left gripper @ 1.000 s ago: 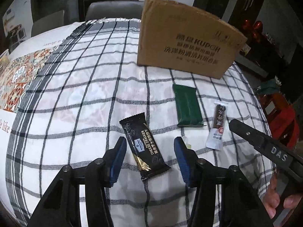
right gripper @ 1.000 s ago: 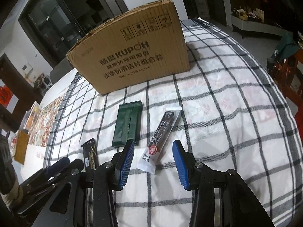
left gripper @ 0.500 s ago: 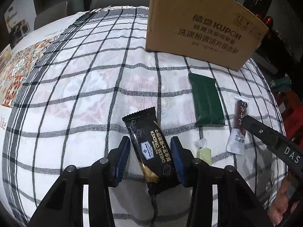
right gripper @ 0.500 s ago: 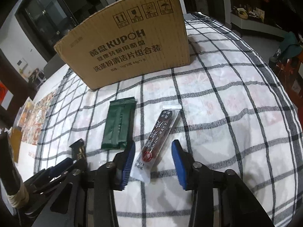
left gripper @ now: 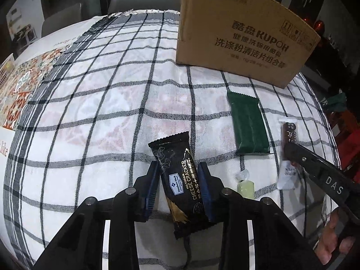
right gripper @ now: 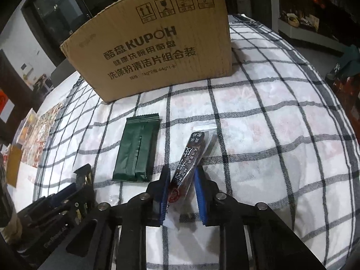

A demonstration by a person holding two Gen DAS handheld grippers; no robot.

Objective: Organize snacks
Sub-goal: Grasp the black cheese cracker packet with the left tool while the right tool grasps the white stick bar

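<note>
A black-and-white checked tablecloth (left gripper: 94,103) covered the table; a grey chair (left gripper: 144,2) stood behind it. Dark glass doors (right gripper: 56,6) and white walls (right gripper: 13,38) lay beyond.

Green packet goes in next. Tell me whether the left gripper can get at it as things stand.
Probably not right now. The left gripper has just closed on the cheese cracker packet, so its jaws are occupied. The green packet itself lies flat and uncovered on the checked cloth, nothing blocking it.

A black-and-white checked tablecloth (left gripper: 112,103) covers the table. At the far left lies a colourful patterned mat (left gripper: 27,83); a grey chair (left gripper: 144,2) stands beyond the far edge.
</note>
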